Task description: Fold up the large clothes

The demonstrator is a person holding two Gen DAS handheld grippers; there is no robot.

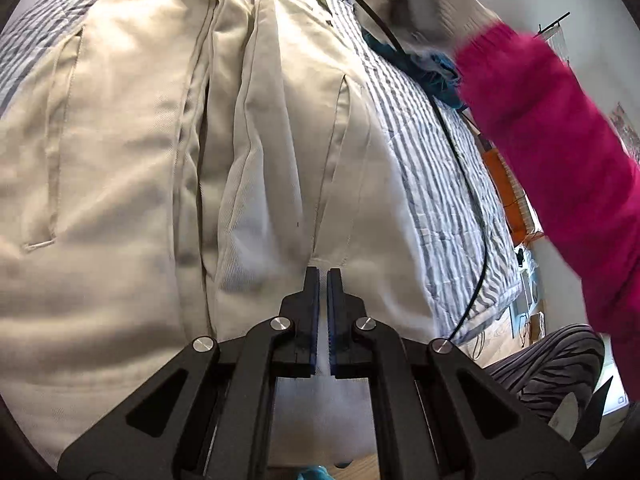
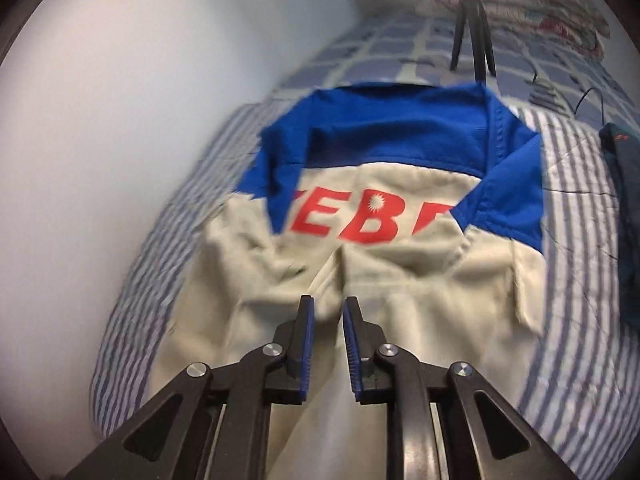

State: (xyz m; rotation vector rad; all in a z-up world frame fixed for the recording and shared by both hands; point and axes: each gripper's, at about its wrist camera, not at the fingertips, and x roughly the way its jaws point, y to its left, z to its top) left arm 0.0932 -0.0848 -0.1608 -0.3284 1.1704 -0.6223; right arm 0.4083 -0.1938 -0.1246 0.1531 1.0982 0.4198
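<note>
**1 beige jacket on the bed, left clamped on its hem, right released above it**

Left wrist view: left gripper (image 1: 323,270) at 6 o'clock, jaws clenched on the edge of the beige twill cotton jacket with blue yoke (image 1: 168,152); a thin fold of cloth sits between the blue pads. Jacket fills the frame from 9 to 1 o'clock, 2 slit pockets visible. Only this view shows the person's magenta fuzzy sleeve (image 1: 552,152) at 2 to 4 o'clock, a gloved hand (image 1: 412,4) at 1 o'clock (blurred), 1 black cable (image 1: 460,152) running down over the bed, and a zebra-striped trouser leg (image 1: 556,360) at 4 o'clock.

Right wrist view: right gripper (image 2: 328,300) at 6 o'clock, jaws apart with a narrow gap, nothing pinched, hovering over the jacket (image 2: 400,288). Only this view shows the blue yoke and collar at 12 o'clock and red letters "EBE" at centre, partly covered. Also only here: 1 black tripod (image 2: 472,24) at 1 o'clock, 1 dark teal cloth (image 2: 624,208) at 3 o'clock, white wall (image 2: 100,120) at 9 to 11 o'clock.

Both views: blue-and-white striped quilted bedspread (image 2: 572,300) under the jacket. Right view is motion-blurred.
</note>
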